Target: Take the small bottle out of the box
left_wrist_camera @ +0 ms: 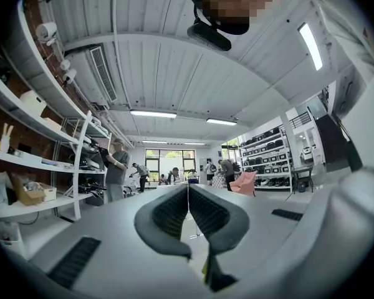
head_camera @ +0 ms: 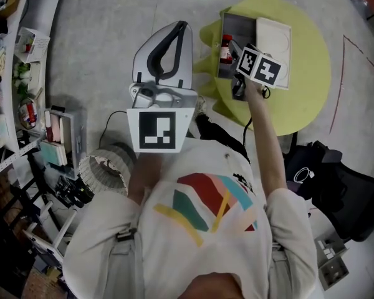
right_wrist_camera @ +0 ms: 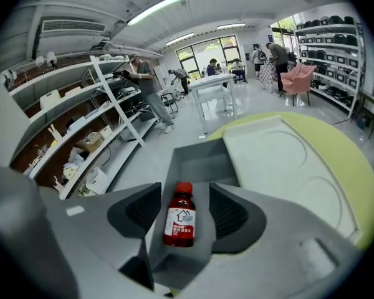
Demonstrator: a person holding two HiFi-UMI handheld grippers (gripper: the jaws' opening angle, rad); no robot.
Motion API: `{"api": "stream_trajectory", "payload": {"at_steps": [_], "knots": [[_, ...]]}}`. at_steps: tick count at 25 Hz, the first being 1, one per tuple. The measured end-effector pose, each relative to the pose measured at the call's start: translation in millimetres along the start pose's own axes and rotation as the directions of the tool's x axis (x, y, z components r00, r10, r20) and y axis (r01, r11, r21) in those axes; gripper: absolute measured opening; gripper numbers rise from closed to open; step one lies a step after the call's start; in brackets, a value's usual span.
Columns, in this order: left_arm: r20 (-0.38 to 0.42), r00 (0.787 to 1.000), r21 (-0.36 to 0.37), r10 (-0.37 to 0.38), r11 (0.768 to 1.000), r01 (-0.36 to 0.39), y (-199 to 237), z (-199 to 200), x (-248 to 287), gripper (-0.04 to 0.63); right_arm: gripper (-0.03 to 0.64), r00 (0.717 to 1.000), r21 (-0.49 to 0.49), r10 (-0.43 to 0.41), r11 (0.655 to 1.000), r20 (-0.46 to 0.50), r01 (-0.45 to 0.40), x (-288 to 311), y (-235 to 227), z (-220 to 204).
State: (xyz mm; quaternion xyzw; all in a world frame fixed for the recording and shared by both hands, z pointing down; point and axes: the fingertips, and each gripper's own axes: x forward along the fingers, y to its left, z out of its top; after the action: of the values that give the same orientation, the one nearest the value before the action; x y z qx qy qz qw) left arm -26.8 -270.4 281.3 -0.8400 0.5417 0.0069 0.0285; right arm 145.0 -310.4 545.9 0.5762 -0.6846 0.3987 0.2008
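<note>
Right hand-held gripper has its jaws spread either side of the small bottle in the grey box, left hand-held gripper is pinched together

This looks like an open workshop or lab hall. White metal shelving racks at the left of the right gripper view carry boxes and loose gear, and more racks of black cases fill its upper right. Long strip lights and a wall-mounted air-conditioning unit sit under a ribbed white ceiling. Several people stand by the shelves and white work tables on a polished grey floor.
</note>
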Motion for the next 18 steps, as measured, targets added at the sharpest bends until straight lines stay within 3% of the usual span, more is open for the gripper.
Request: {"api": "stream_trajectory", "payload": {"at_steps": [10, 18], "knots": [[-0.002, 1.0, -0.05, -0.022, 0.998, 0.022, -2, -10, 5, 0.015, 0.233, 0.989, 0.005, -0.001, 1.0, -0.151, 0.002, 32, -3, -38], [-0.018, 0.999, -0.056, -0.031, 0.998, 0.03, 2, -14, 5, 0.015, 0.228, 0.983, 0.011, 0.0, 1.0, -0.184, 0.003, 37, -1, -45]]}}
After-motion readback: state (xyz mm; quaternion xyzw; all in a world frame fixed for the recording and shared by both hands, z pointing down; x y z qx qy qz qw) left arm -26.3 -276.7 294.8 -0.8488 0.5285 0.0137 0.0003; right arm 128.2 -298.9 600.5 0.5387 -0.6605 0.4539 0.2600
